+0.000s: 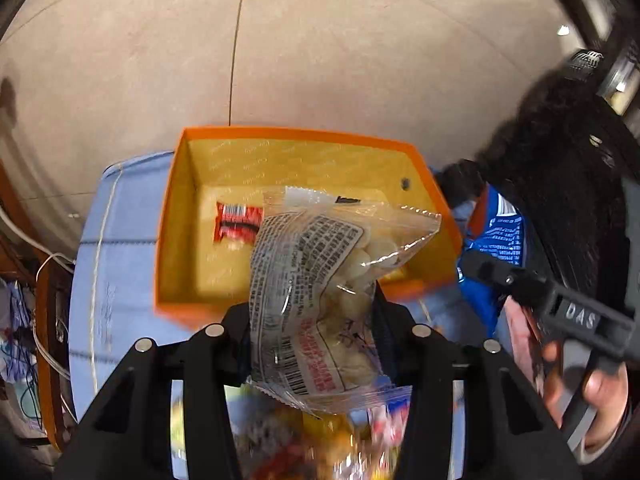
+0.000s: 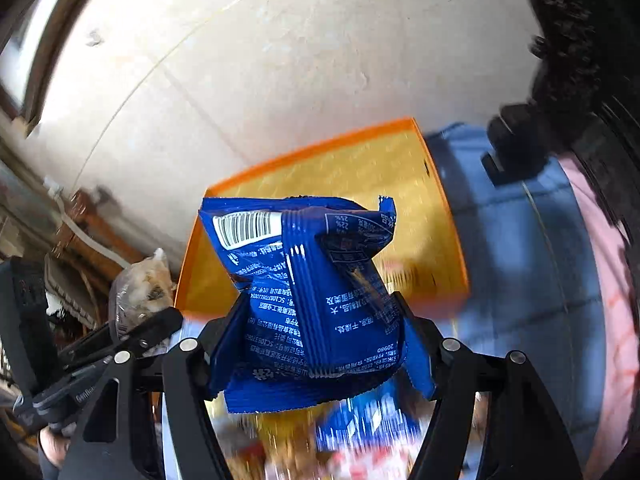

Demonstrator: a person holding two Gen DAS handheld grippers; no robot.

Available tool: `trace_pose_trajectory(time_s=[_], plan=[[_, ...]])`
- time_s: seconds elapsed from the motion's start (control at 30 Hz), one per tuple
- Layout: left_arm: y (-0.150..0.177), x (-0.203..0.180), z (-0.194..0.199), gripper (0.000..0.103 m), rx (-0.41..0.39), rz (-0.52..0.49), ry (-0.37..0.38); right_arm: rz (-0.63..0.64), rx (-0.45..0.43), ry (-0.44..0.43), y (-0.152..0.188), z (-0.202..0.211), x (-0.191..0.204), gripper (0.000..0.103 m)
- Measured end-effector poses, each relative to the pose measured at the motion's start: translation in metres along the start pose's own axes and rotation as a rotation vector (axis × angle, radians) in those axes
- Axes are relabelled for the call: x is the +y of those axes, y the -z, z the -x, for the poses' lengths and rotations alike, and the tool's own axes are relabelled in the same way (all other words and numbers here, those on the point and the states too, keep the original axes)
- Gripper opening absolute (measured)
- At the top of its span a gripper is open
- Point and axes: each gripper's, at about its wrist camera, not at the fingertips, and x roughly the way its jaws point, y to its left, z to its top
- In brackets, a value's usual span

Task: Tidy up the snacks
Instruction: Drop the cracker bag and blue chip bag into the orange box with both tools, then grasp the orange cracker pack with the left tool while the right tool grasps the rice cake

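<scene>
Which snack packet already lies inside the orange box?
The small red packet on the floor of the orange box; the clear packet and blue packet are held in grippers.

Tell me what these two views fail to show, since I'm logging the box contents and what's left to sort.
- Box floor, left wrist view: the clear bag in the left tongs covers most of it; only a red packet shows.
- Box floor, right wrist view: the blue bag in the right tongs blocks it, and motion blurs the rest.
- Snack pile below the tongs, both views: blurred beyond counting.
</scene>
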Motion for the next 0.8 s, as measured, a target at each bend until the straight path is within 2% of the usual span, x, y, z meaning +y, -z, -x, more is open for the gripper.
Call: trace_pose_trajectory(time_s=[0.07,0.17,0.27,0.47,0.5,0.53,0.6,0.8], plan=[[-0.018,0.000,-0.024,0.054,0.020,0.006,-0.036,-0.021,-0.010,0.009,-0.016,-0.021,0.005,0.072],[-0.024,0.001,-0.041,0.099,0.026,0.021,-0.097,-0.037,-0.025,0.063,-0.024,-0.044,0.008,0.080],[-0.017,0.001,-0.041,0.099,0.006,-0.010,-0.099,-0.031,-0.045,0.099,-0.020,-0.050,0.006,0.085],[0.018,0.019,-0.026,0.099,0.041,-0.034,-0.094,-0.057,-0.003,0.051,0.017,-0.033,-0.011,0.086],[0.027,0.022,-0.021,0.099,0.038,-0.035,-0.098,-0.055,-0.004,0.050,0.027,-0.027,-0.015,0.092],[0.037,0.027,-0.016,0.099,0.034,-0.035,-0.103,-0.051,-0.007,0.052,0.035,-0.022,-0.019,0.096],[0.061,0.036,-0.004,0.099,0.045,-0.033,-0.103,-0.038,-0.022,0.073,0.060,-0.005,-0.026,0.096],[0.161,0.050,0.016,0.099,0.136,-0.104,-0.122,-0.035,0.084,0.110,0.137,0.014,-0.053,0.096]])
